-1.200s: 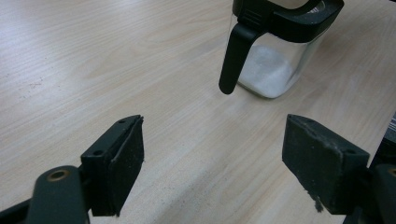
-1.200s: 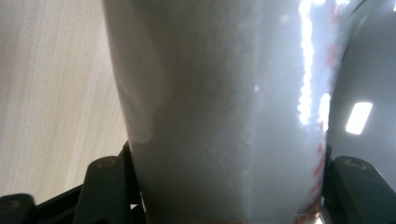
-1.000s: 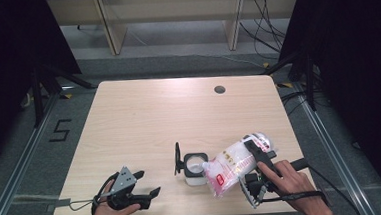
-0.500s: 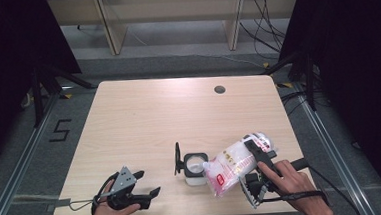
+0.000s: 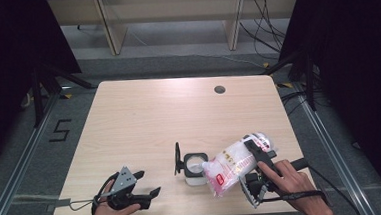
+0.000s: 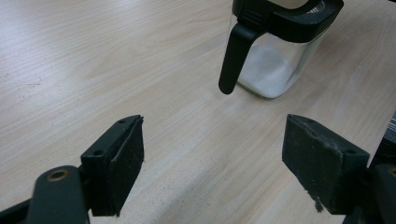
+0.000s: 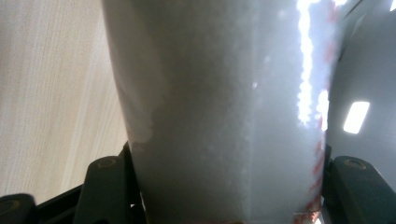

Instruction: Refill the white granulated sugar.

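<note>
High view showed the pour in hand: the right tool was clenched around a clear plastic bag of white granules with red print, tipped so its lower corner met the mouth of the small clear square jar with a black flip lid. The jar stood near the front edge of the pale wooden counter, already partly filled. The left tool rested released, left of the jar. Next, I judged, the bag needed a steadier tilt, kept over the jar's mouth.
</note>
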